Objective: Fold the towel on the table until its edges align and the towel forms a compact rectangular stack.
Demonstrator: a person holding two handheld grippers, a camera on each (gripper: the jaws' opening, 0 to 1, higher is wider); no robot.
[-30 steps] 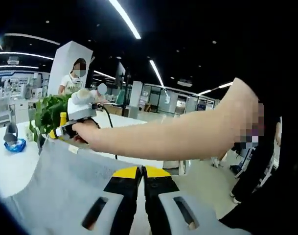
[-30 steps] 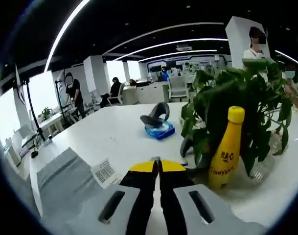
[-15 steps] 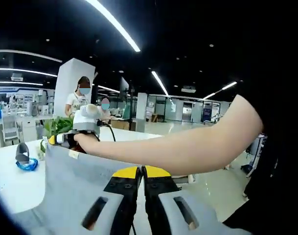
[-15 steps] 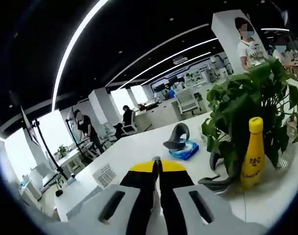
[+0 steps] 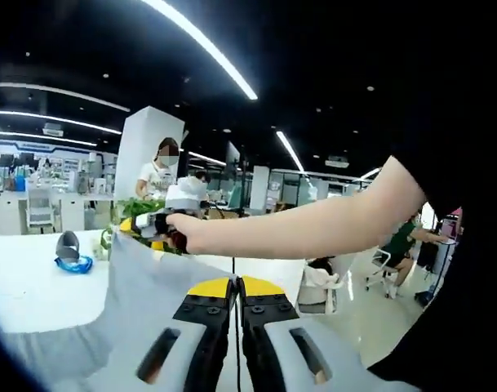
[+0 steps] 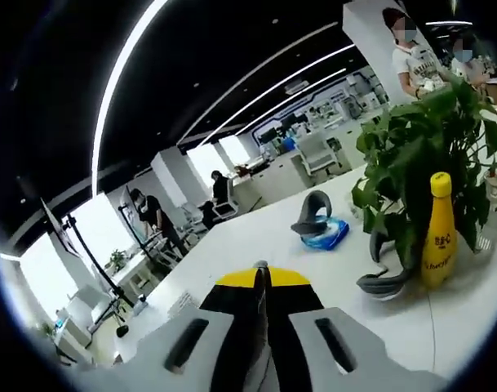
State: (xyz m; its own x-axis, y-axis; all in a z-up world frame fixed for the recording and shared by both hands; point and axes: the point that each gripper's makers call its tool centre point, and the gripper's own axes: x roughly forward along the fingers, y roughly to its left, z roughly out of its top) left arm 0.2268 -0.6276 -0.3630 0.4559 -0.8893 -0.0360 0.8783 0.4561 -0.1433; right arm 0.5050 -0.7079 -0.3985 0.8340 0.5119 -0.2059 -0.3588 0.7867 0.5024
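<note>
Between my two tongs the grey towel (image 5: 130, 302) is hanging lifted off the white table (image 5: 28, 286); in the left gripper view it is spreading as a wide sheet from just ahead of my left gripper (image 5: 236, 286) up and away to my right gripper (image 5: 146, 226), which is showing at the towel's far top corner with my hand (image 5: 187, 233) wrapped around it. My left gripper is pinching the near edge of the towel, its yellow-tipped jaws pressed together with the cloth running under them. My right gripper (image 6: 260, 282) is likewise clamping the towel, jaws pressed tight with a thin fold of cloth caught between them, as the right gripper view is showing. My bare forearm (image 5: 313, 224) is stretching across above the left gripper toward the far corner.

Ahead and to the right of the right gripper, a yellow bottle (image 6: 438, 229) is standing upright on the table, just beside a leafy green plant (image 6: 419, 155). Nearer the middle, a blue packet (image 6: 326, 234) with a grey curved object (image 6: 312, 211) on it is lying on the table, and a second grey curved piece (image 6: 383, 282) is resting near the bottle. Beyond the plant, people are standing by a white pillar (image 6: 374, 41)
</note>
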